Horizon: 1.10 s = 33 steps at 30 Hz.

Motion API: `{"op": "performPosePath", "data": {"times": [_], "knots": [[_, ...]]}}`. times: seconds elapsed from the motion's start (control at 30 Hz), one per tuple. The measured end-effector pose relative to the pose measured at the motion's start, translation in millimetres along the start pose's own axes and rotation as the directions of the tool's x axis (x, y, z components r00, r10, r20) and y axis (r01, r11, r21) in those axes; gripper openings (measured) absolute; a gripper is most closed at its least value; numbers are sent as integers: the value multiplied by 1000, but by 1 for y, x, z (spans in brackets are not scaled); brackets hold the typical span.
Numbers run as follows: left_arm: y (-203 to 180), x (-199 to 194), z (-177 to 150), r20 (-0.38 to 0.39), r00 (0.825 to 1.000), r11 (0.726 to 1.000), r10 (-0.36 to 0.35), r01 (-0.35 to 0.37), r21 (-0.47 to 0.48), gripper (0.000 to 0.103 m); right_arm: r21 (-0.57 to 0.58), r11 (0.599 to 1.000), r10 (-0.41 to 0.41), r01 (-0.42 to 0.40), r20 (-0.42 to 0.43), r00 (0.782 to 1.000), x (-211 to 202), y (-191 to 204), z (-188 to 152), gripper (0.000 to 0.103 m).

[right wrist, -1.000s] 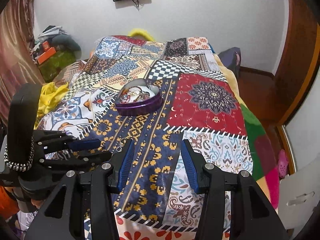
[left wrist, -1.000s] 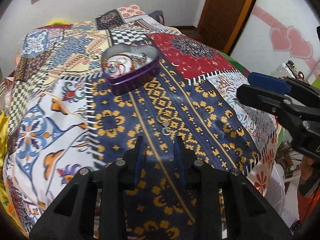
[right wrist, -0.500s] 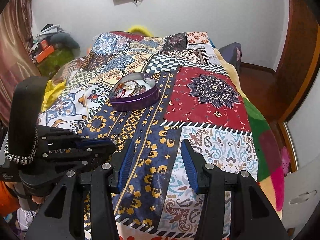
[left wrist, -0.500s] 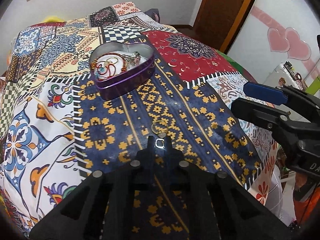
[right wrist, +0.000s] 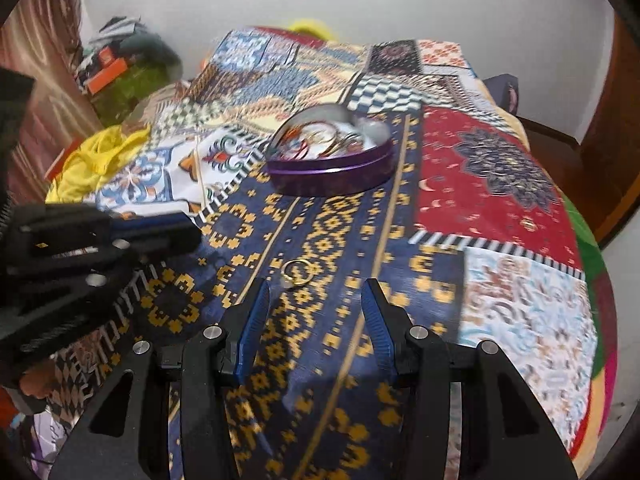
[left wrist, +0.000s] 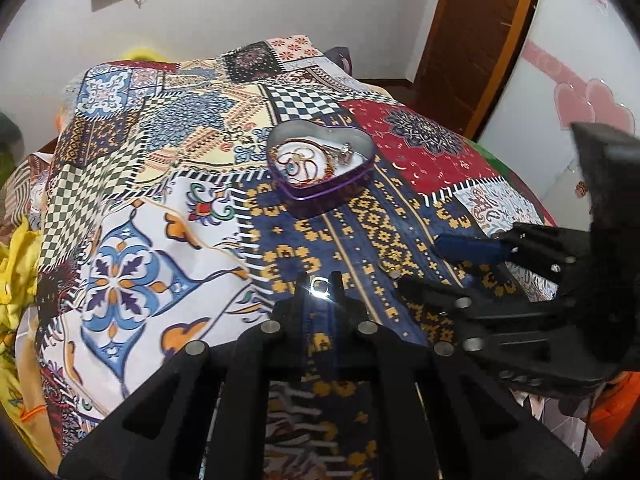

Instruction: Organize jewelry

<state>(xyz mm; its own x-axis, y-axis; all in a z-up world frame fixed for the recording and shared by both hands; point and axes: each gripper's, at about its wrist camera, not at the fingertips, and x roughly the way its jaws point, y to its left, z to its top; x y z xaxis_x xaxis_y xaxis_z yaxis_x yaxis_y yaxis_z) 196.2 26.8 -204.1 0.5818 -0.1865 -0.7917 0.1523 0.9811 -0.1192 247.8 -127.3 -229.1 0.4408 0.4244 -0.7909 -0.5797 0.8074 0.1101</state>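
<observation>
A purple heart-shaped tin holding several bracelets and rings sits on the patterned bedspread; it also shows in the right wrist view. My left gripper is shut on a small shiny ring, held just above the blue patch. A gold ring lies on the blue patch, just ahead of my open, empty right gripper. The gold ring shows small in the left wrist view, beside the right gripper's fingers.
The patchwork bedspread covers the bed. Yellow cloth lies at its left edge. A wooden door and a white wall with pink hearts stand to the right. Clutter sits by the far left wall.
My left gripper closed on the small shiny ring and lifted it off the bedspread. My right gripper moved forward and down toward the gold ring.
</observation>
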Motion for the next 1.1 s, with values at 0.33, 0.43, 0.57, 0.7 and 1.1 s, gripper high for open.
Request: {"op": "performPosePath", "data": {"times": [0.33,0.43,0.57,0.7,1.1], "knots": [[11,-3,-3,16,1000,1000,4,-4,-26,7,-92,995,-29,26,-30,999,17,11,5,17],[11,-4,-1,21,1000,1000,-1,1,-27,7,-83,997,-10,7,-39,999,16,8,7,17],[11,-10,2,39,999,1000,-3,4,-29,7,-65,998,7,-9,-37,999,13,5,10,16],[12,-16,9,62,998,999,-1,4,-36,7,-42,999,12,-12,-3,1000,2,2,14,16],[15,-30,47,152,988,999,-4,11,-45,7,9,1000,-9,7,172,985,-42,-15,47,17]]}}
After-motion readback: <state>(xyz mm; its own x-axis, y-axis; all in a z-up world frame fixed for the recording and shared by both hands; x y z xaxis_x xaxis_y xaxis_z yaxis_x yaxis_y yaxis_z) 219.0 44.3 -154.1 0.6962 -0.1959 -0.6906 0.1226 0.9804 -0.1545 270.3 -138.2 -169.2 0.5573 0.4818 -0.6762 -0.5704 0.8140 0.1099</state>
